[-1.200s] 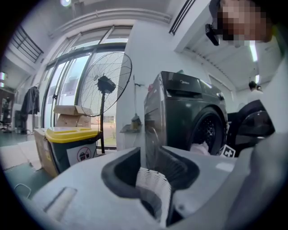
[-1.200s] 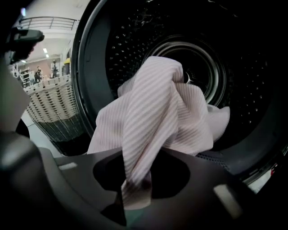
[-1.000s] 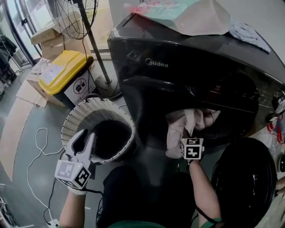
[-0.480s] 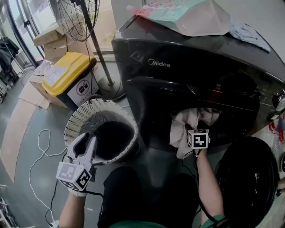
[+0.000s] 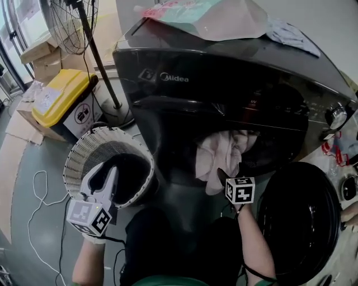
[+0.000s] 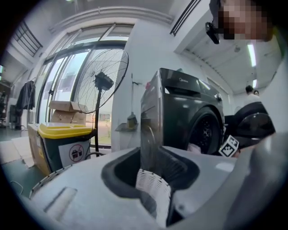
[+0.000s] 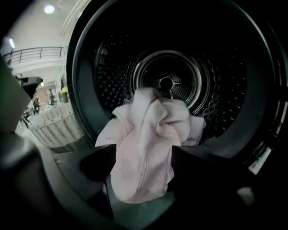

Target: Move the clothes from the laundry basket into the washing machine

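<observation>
The right gripper's [image 7: 141,167] jaws have just been opening and stand apart around the pale pink garment [image 7: 148,130], which hangs over the lower edge of the washing machine's [image 5: 224,84] drum mouth and may slide to the floor [image 5: 33,167] if left there, while the left gripper's [image 6: 153,188] jaws clamp the laundry basket's [image 5: 84,149] rim.

One washing machine [image 5: 224,95] in shot. One laundry basket [image 5: 84,153]. One pale pink garment [image 5: 215,156], just the one showing. Grippers, count two: left gripper [image 5: 107,174], right gripper [image 7: 143,164]. One yellow-lidded bin [image 5: 59,98], one standing fan [image 5: 70,22]. One plastic bag [image 5: 207,14], one grey cloth [image 5: 291,34], one white cable [image 5: 39,195].
</observation>
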`<state>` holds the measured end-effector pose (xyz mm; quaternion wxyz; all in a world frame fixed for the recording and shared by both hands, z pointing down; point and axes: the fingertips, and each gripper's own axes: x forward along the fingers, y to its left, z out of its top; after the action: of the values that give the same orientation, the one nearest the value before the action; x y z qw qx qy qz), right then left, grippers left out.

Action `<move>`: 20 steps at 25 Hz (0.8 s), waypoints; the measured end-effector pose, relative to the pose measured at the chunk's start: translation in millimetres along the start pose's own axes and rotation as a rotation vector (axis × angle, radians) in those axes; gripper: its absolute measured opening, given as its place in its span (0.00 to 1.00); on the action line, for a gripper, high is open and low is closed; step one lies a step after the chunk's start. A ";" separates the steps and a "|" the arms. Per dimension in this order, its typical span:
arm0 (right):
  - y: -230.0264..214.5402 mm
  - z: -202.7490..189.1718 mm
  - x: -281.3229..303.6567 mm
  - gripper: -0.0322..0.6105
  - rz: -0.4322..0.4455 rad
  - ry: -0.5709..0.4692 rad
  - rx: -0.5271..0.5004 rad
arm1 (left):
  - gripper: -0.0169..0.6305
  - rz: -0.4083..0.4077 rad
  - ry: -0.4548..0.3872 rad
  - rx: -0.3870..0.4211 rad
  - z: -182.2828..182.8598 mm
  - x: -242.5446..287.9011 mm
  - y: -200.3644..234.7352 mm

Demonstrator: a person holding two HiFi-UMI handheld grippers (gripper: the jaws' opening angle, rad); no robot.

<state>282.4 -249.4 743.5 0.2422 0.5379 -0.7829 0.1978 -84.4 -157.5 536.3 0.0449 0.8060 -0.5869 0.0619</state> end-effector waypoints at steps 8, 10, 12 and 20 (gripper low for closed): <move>-0.7 -56.4 42.9 0.61 -0.107 0.200 -0.233 | 0.21 0.016 0.014 -0.005 -5.5 -4.4 6.9; 3.7 -40.1 42.9 0.31 -0.081 0.143 -0.213 | 0.21 0.038 0.017 -0.012 -6.7 -10.2 12.6; 10.7 -20.1 44.5 0.11 -0.044 0.076 -0.181 | 0.21 0.056 0.016 -0.018 -6.5 -16.6 16.1; -7.2 112.7 32.1 0.10 -0.130 -0.267 -0.137 | 0.21 0.123 0.010 -0.012 0.6 -44.5 27.3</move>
<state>260.6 -340.1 672.2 0.1843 0.5911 -0.7834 0.0543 -123.9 -124.1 528.9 0.0486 0.7679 -0.6354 0.0649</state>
